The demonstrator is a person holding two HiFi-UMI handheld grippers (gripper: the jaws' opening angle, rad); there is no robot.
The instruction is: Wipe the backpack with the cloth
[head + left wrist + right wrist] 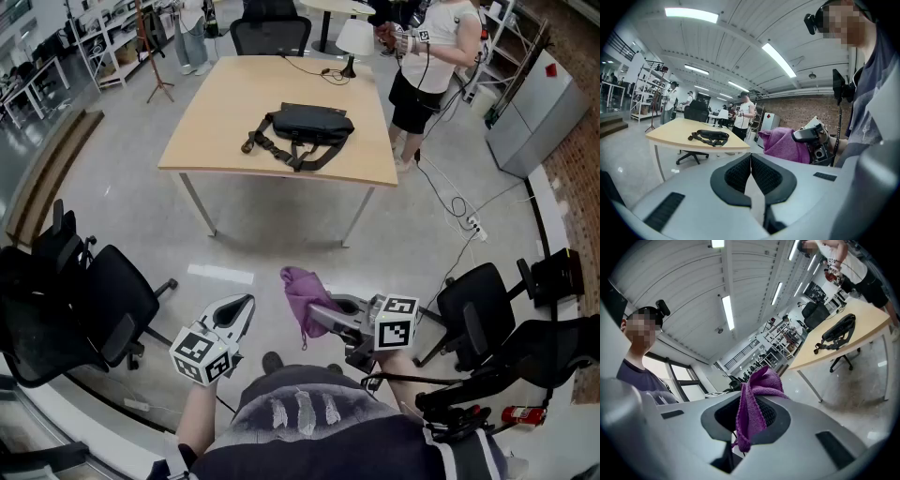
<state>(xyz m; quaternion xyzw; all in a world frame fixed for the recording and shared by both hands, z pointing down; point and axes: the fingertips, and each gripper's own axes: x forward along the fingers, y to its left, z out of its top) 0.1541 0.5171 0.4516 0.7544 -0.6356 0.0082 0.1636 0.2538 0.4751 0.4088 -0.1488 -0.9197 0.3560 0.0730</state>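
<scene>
Closest to the lens, the right gripper is clenched on a purple cloth, a soft knitted piece with a ribbed weave. The cloth bunches above the black textured pads, and a hemmed corner hangs below them. On the left gripper the black, cross-hatched pads are pressed together with nothing between them. Both are held over a glossy grey floor, well apart from the pale wooden worktop, whose near edge curves. On it lies the backpack, flat, black, of dull fabric, its webbing straps splayed toward the near edge.
</scene>
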